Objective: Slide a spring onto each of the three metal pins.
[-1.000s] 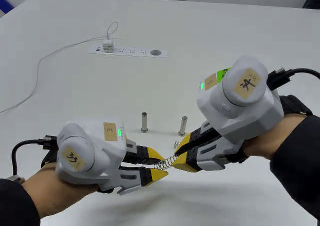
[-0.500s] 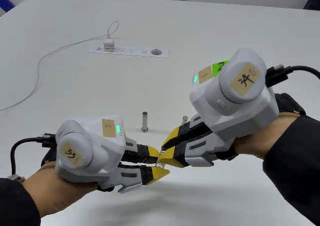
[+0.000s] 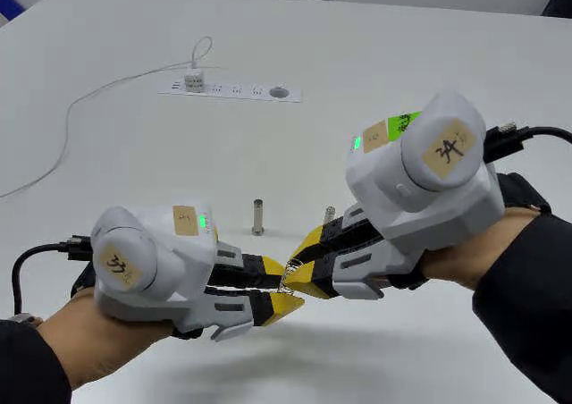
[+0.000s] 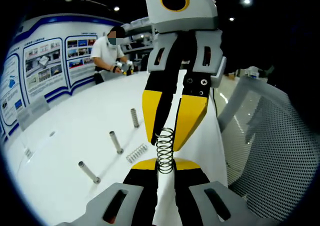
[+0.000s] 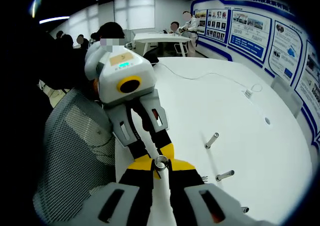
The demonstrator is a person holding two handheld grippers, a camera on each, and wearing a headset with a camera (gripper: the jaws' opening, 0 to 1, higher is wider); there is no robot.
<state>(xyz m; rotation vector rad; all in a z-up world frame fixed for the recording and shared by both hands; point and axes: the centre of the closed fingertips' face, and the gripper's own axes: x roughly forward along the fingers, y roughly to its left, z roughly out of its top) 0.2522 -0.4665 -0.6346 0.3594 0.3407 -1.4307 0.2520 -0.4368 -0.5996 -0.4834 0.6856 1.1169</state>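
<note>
A small metal spring (image 3: pixel 288 276) hangs above the table between two yellow-tipped grippers that meet tip to tip. My left gripper (image 3: pixel 281 297) is shut on one end of the spring (image 4: pixel 164 148). My right gripper (image 3: pixel 299 277) comes from the right, its jaws closed around the other end, seen end-on as a ring (image 5: pixel 161 162). Three upright metal pins (image 4: pixel 134 118) (image 4: pixel 116 142) (image 4: pixel 88 172) stand bare on the white table, with a second spring (image 4: pixel 136 153) lying beside them. In the head view one pin (image 3: pixel 257 217) stands free and another (image 3: pixel 328 214) peeks out behind the right gripper.
A white power strip (image 3: pixel 228 90) with a plugged-in charger (image 3: pixel 192 83) and a trailing cable lies at the far side of the table (image 3: pixel 134 154). A mesh chair back (image 4: pixel 270 136) stands near the table edge. A person (image 4: pixel 107 51) works at a bench in the background.
The right gripper has moved left and closed in on the left gripper. The stretch of spring showing between the tips has shrunk, and the right-hand pin is now mostly covered.
</note>
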